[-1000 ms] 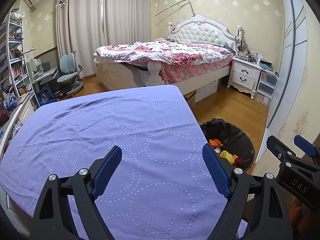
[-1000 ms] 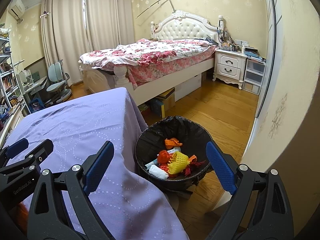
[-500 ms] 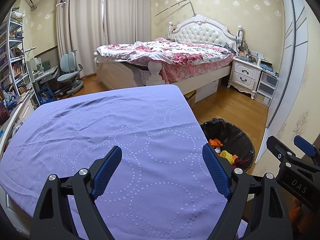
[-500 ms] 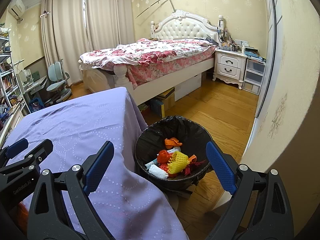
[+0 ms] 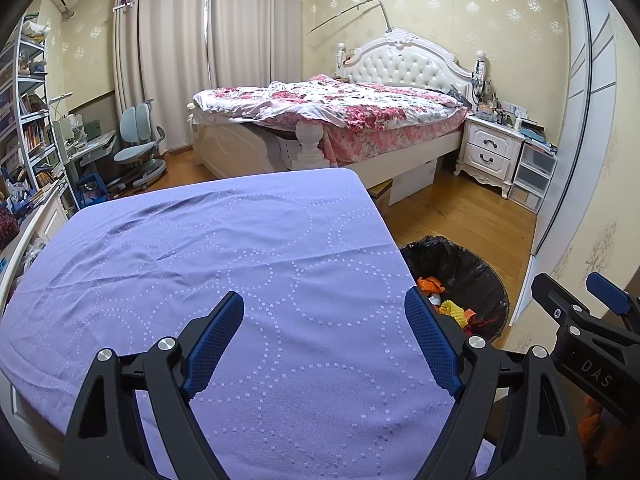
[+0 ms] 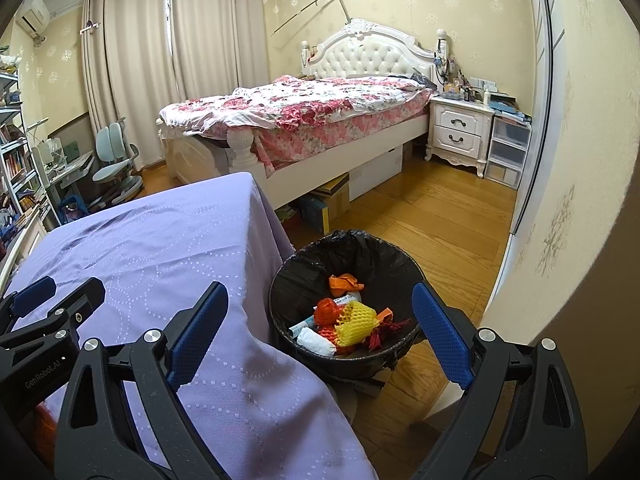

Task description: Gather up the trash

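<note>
The collecting looks finished, or close to it. The worktop (image 5: 224, 280), draped in a lilac cloth, shows no litter anywhere in either view, and the trash (image 6: 348, 320) lies in the black-lined bin (image 6: 384, 260) on the floor just beside the worktop's right edge: a yellow foam net, orange scraps, a white wad and a small tube, piled in the bottom.

The left claw (image 5: 324, 336) hangs over the near part of the cloth, spread wide with nothing between its blue pads. The right claw (image 6: 320, 332) points over the worktop's near right corner toward the bin, equally wide and empty.

So the step in hand appears to be a pause after the last drop. The next move, as I judge it, calls for a look round the worktop and floor for any missed piece; if none turns up, both claws can simply draw back.
</note>
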